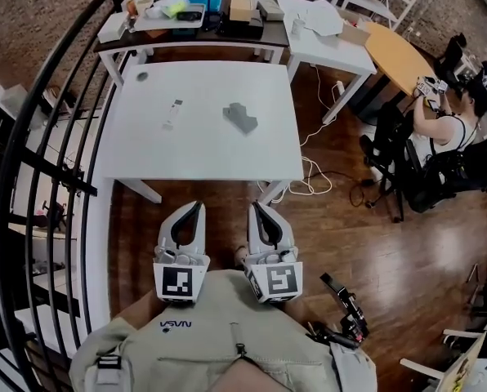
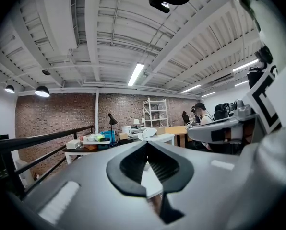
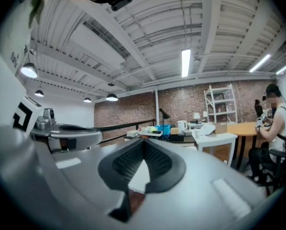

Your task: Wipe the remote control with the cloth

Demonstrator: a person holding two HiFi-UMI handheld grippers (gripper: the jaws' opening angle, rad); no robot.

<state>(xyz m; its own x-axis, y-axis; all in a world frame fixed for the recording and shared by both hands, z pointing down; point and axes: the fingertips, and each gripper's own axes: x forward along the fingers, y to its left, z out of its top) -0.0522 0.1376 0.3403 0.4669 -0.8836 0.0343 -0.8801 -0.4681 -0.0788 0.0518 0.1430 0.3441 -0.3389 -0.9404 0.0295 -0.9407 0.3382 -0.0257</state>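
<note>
On the white table [image 1: 203,153] lies a slim white remote control [image 1: 173,113] at the left of middle, and a folded grey cloth [image 1: 241,118] sits to its right. Both grippers are held side by side near my chest, short of the table's front edge and pointing level toward it. My left gripper [image 1: 197,207] is shut with nothing in it, its tips meeting in the left gripper view [image 2: 147,143]. My right gripper [image 1: 254,207] is shut and empty too, with its tips together [image 3: 143,142]. Neither gripper touches the cloth or the remote.
A dark desk [image 1: 190,35] with boxes and a blue bin stands behind the table. A black railing [image 1: 39,137] runs along the left. Cables [image 1: 309,178] trail on the wooden floor at the right, where a seated person [image 1: 448,129] works by a round table [image 1: 399,55].
</note>
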